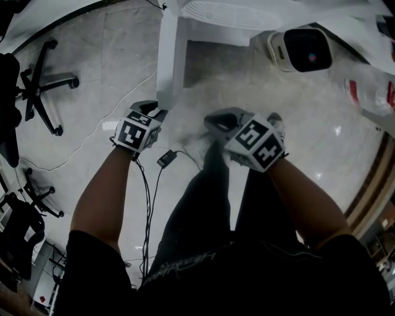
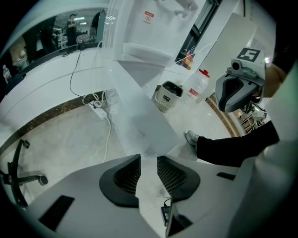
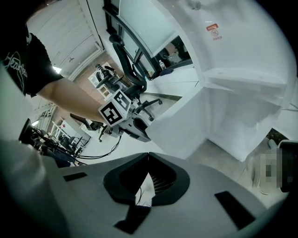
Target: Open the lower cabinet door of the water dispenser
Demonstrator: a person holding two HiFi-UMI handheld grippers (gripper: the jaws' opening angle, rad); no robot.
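The white water dispenser (image 1: 247, 12) (image 2: 149, 28) (image 3: 242, 69) stands ahead of me. Its lower cabinet door (image 1: 170, 55) (image 2: 139, 116) (image 3: 181, 130) is swung outward, away from the cabinet body. My left gripper (image 1: 151, 114) (image 2: 149, 158) (image 3: 132, 128) points steeply down and is shut on the door's free edge, which runs between its ribbed pads. My right gripper (image 1: 213, 120) (image 3: 148, 155) (image 2: 235, 90) hangs to the right of the door, apart from it. Its tips meet with nothing between them.
A small white appliance with a dark window (image 1: 299, 49) (image 2: 166, 96) and a red-labelled plastic bottle (image 1: 370, 92) (image 2: 198, 86) sit on the floor right of the dispenser. An office chair (image 1: 40, 86) stands at left. Cables and a power adapter (image 1: 166, 158) lie by my feet.
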